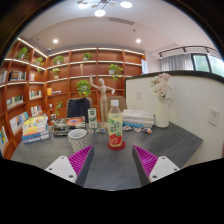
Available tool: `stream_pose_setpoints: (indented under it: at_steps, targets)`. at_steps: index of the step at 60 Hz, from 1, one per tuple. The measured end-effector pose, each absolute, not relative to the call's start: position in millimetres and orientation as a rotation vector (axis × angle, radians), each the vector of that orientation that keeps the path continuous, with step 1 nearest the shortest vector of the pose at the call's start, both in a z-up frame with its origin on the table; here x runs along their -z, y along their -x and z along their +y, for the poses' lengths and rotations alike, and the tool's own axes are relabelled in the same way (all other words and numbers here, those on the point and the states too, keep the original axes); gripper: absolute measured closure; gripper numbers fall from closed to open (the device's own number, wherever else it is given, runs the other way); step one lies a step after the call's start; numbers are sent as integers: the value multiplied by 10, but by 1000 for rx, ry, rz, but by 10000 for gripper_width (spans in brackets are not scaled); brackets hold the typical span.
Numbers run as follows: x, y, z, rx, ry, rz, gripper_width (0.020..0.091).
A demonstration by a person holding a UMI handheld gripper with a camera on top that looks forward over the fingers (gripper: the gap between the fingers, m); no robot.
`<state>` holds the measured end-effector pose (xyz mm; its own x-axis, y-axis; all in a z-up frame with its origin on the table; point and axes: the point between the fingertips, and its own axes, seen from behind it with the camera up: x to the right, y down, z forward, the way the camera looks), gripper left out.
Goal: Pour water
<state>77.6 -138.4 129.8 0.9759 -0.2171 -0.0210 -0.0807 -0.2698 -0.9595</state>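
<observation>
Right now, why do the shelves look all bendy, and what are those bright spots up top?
Gripper view: the wide lens curves the shelves; the bright spots are ceiling lights, glaring white. The bottle just ahead of the open fingers looks sharp and evenly lit.

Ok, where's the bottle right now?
In the gripper view, the bottle stands on the grey table just beyond the open tool, with a white cup to its left.

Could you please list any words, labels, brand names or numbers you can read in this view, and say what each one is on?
None can be read.
Clear plastic bottle with a red label, beyond the open gripper: print too small to read.
White ribbed cup: no text visible.
Colourful books on the grey table: covers too blurred.
</observation>
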Motion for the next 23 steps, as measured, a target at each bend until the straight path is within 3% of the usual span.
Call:
stream_pose_setpoints:
  at_steps: [23]
  targets:
    - [-1347,-518,-1654,134,1848,126,323]
